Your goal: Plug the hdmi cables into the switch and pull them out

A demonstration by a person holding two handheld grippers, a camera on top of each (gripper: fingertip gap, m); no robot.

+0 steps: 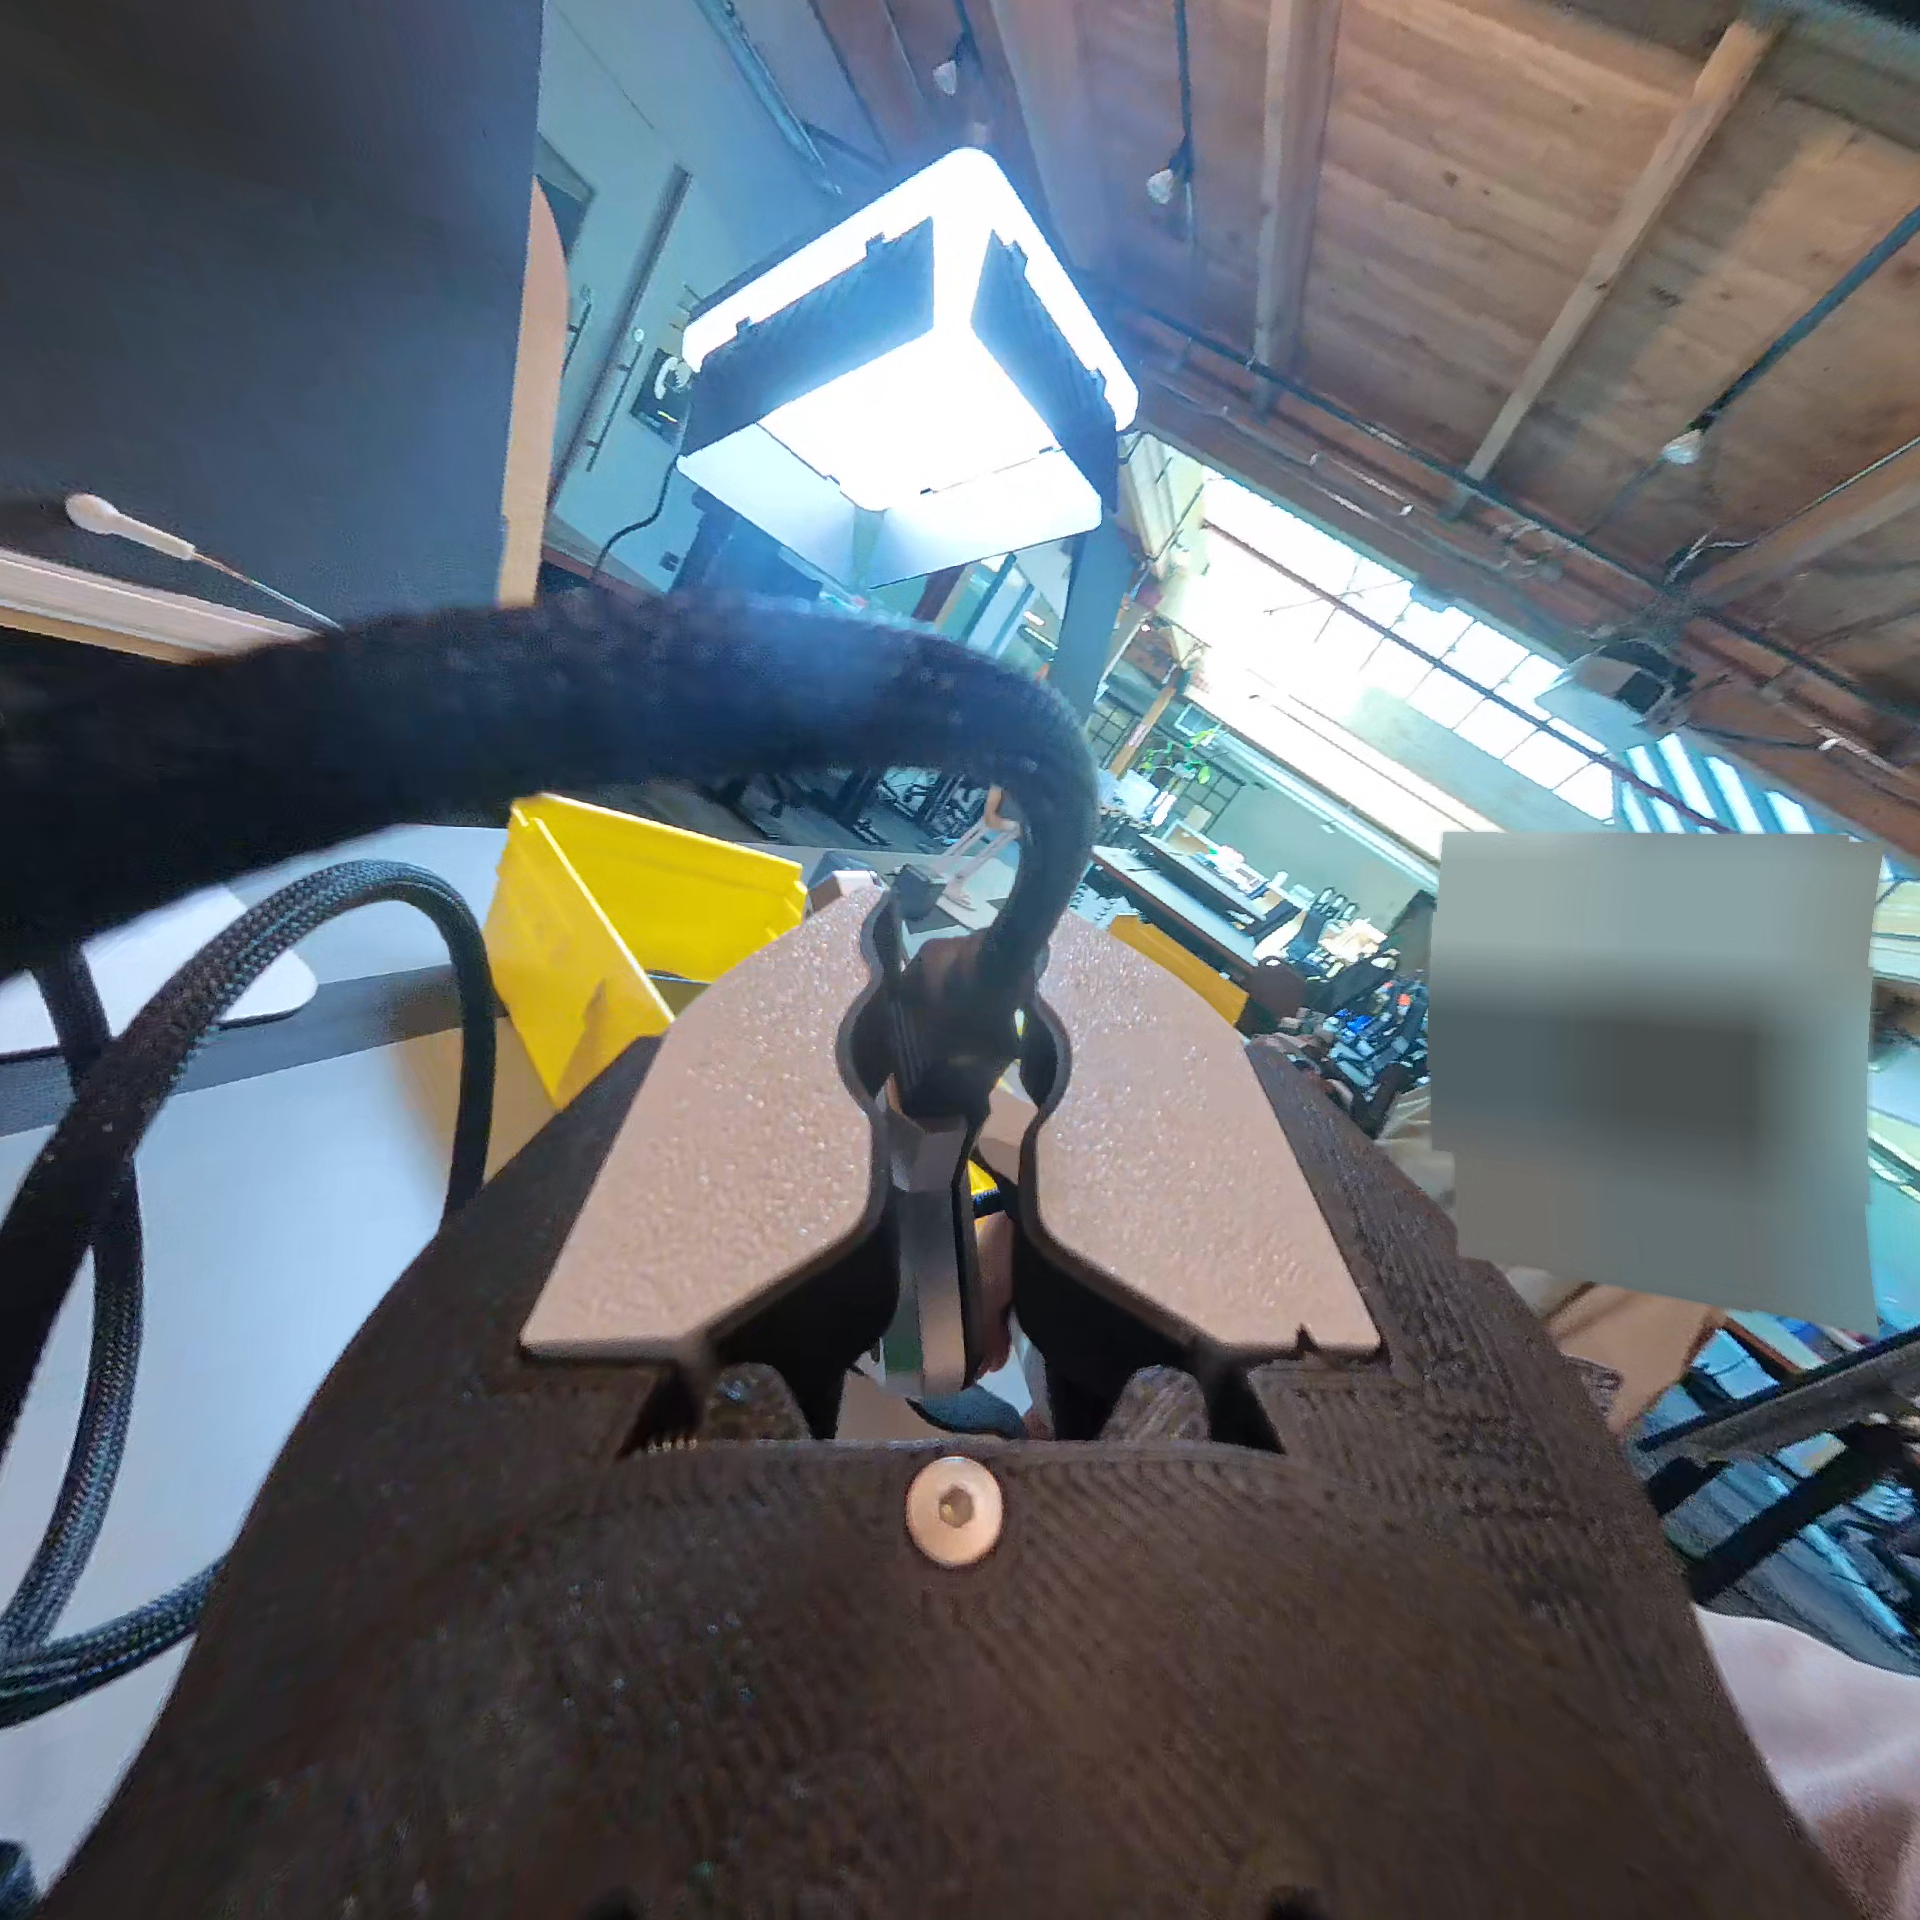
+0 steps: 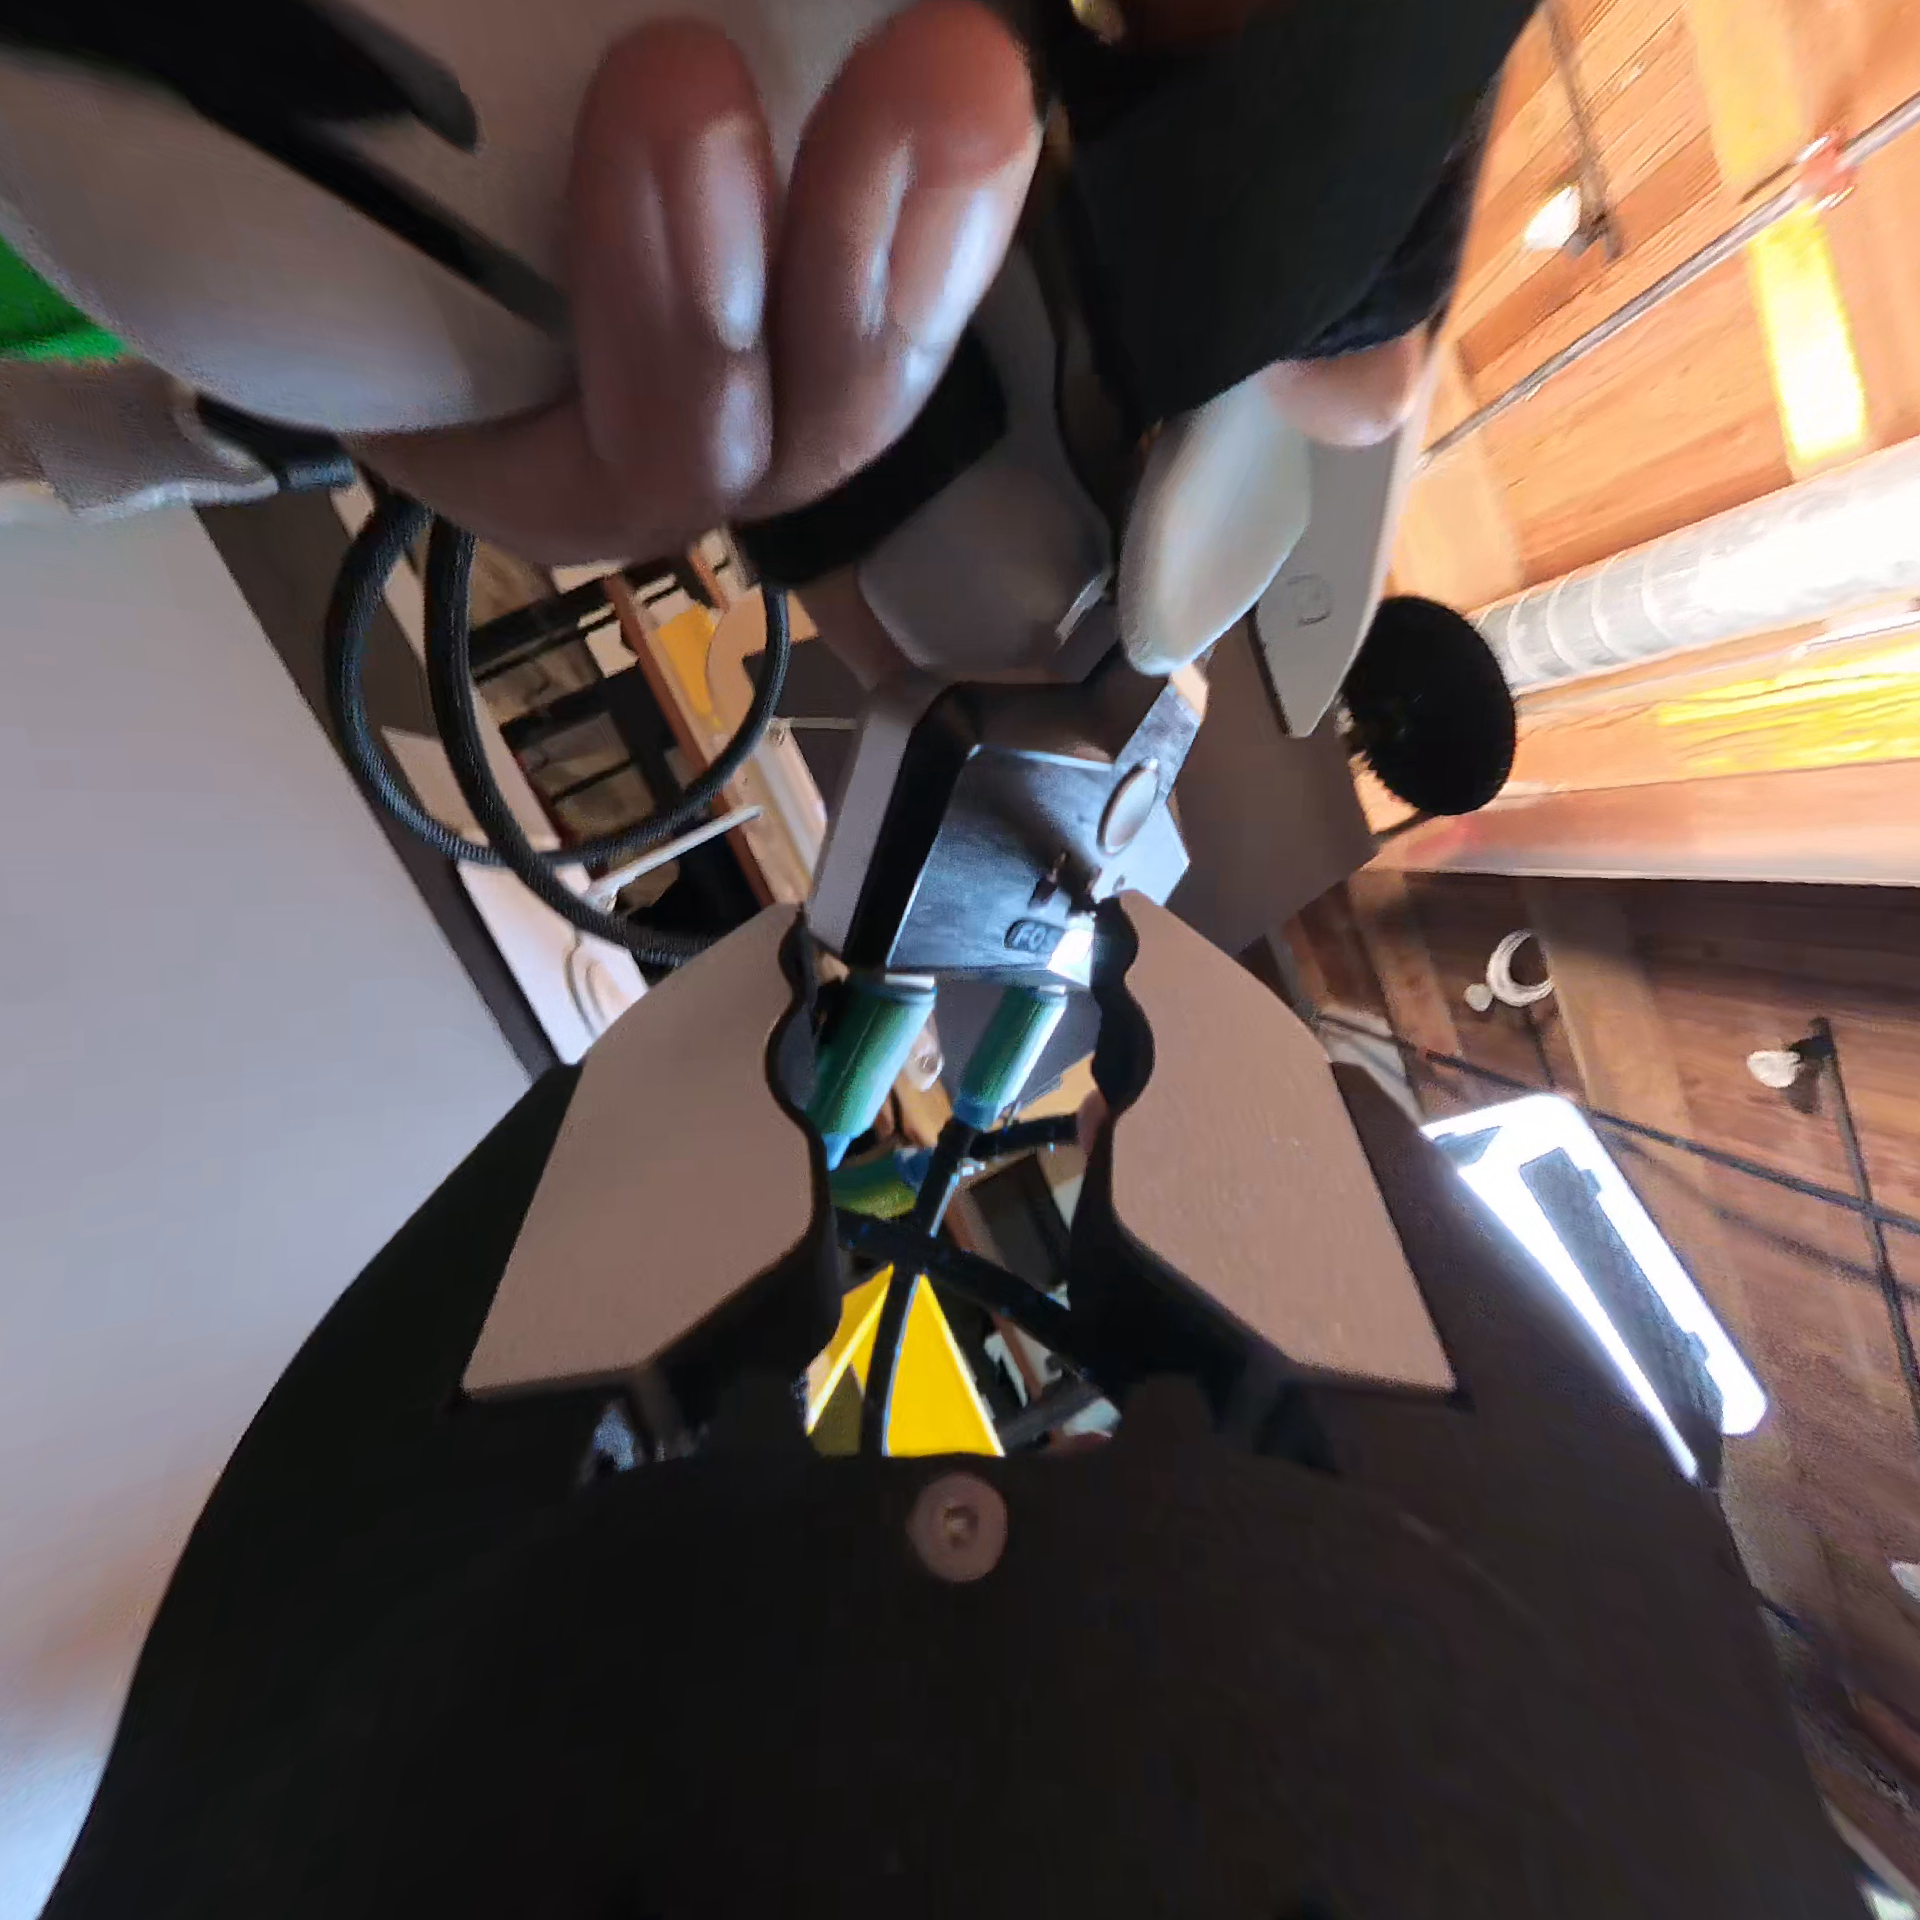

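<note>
left tongs (image 1: 951, 1023) clenched on black braided hdmi cable plug (image 1: 940, 1029), right tongs (image 2: 951, 997) grasping silver metal switch box (image 2: 997, 862) with two green-plug cables (image 2: 868, 1049) seated, third apparently still to insert, then pull-outs.

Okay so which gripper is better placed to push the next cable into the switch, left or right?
Left, most likely. The left gripper is shut on a black cable plug, metal tip exposed. The right gripper clamps the switch, which has two green plugs seated, so it steadies.
</note>
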